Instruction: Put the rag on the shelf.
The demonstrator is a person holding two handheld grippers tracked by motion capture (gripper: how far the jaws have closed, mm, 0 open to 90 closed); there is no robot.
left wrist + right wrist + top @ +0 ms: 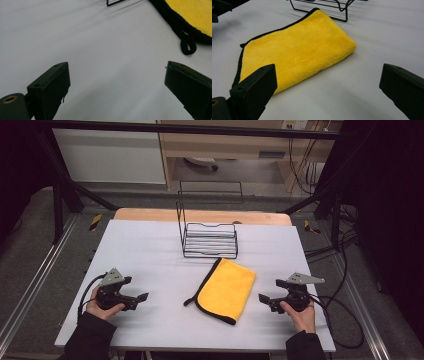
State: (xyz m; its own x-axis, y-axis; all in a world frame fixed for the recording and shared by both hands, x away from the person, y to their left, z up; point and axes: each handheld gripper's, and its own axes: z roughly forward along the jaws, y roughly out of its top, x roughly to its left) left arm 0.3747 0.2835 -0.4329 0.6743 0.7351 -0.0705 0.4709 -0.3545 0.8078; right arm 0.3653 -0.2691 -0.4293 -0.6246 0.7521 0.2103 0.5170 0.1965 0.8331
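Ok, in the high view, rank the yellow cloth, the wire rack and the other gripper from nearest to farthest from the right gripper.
1. The yellow cloth, folded flat on the table just to the left of the right gripper.
2. The wire rack, beyond the cloth toward the far edge of the table.
3. The left gripper, across the table on the cloth's other side.

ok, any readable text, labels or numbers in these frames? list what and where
None readable.
Yellow cloth: no tag or print showing.
Wire rack: bare wire, no label.
Left gripper and right gripper: no markings legible.
Bluish plate on the wooden furniture behind the table: may carry text, too small and blurred to read.
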